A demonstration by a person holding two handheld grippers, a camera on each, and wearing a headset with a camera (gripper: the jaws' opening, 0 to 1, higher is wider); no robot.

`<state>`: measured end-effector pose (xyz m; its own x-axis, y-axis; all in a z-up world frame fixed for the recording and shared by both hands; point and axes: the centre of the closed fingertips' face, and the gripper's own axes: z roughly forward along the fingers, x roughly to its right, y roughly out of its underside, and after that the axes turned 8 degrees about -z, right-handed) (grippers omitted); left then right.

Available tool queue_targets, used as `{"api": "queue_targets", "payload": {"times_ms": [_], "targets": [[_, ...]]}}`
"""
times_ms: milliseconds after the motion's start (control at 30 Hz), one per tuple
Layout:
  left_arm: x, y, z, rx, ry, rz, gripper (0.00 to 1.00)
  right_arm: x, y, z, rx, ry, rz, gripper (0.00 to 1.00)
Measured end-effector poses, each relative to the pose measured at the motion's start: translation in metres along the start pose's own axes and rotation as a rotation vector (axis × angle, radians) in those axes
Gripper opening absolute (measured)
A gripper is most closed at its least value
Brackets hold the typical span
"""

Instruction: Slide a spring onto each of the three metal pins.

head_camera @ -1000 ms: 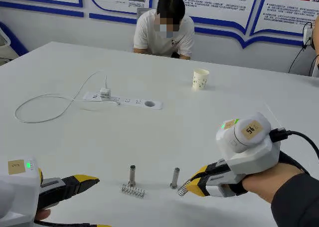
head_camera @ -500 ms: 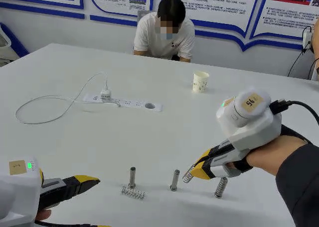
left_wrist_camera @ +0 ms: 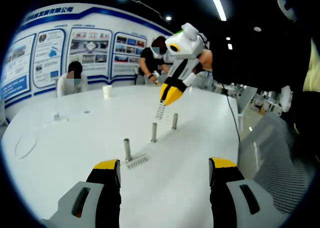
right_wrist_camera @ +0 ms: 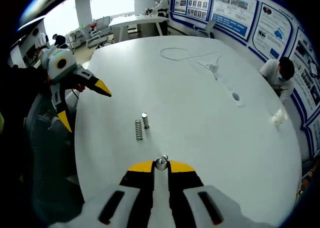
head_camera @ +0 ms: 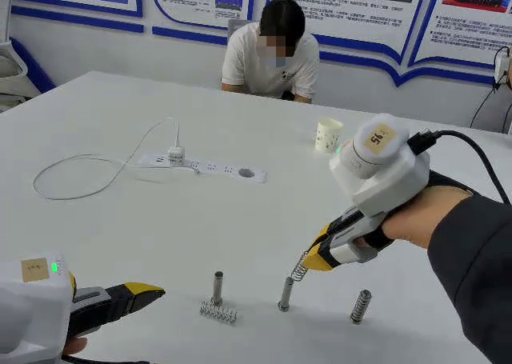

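- One of the three looks done: the right pin [head_camera: 361, 306] stands at the right end of the row on the table [head_camera: 160, 220] with a spring coiled round it
- The second is in hand: the right gripper [head_camera: 312, 262] is clamped on the held spring [head_camera: 300, 266], which hangs tilted just above and to the right of the top of the middle pin [head_camera: 286, 294]
- The spring's lower end seems near the pin's tip but not yet over it; whether they touch I cannot tell
- In the right gripper view the jaws sit together, with the spring's end showing as a small ring between their tips
- The left pin [head_camera: 217, 288] is bare; the loose spring [head_camera: 218, 311] lies flat on the table just beside its foot, on the near side
- The left gripper [left_wrist_camera: 163, 168] has its jaws apart and holds nothing; it sits at the near left, well apart from the pins
- By my reckoning about a third is finished: what is left is to line up and drop the held spring down the middle pin, then lift the loose spring and slide it onto the left pin
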<state>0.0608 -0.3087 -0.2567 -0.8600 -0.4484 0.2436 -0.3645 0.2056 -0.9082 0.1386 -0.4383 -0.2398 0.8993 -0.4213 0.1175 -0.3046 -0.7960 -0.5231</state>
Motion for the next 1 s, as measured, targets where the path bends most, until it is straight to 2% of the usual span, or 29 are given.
{"api": "queue_targets", "payload": {"times_ms": [500, 1000], "targets": [[-0.002, -0.001, -0.002, 0.006, -0.01, -0.007, 0.73, 0.002, 0.001, 0.014, -0.067, -0.057, -0.01, 0.11], [-0.004, 0.0, -0.001, 0.004, -0.01, -0.01, 0.73, 0.004, 0.004, 0.021, -0.104, -0.075, -0.007, 0.11]]}}
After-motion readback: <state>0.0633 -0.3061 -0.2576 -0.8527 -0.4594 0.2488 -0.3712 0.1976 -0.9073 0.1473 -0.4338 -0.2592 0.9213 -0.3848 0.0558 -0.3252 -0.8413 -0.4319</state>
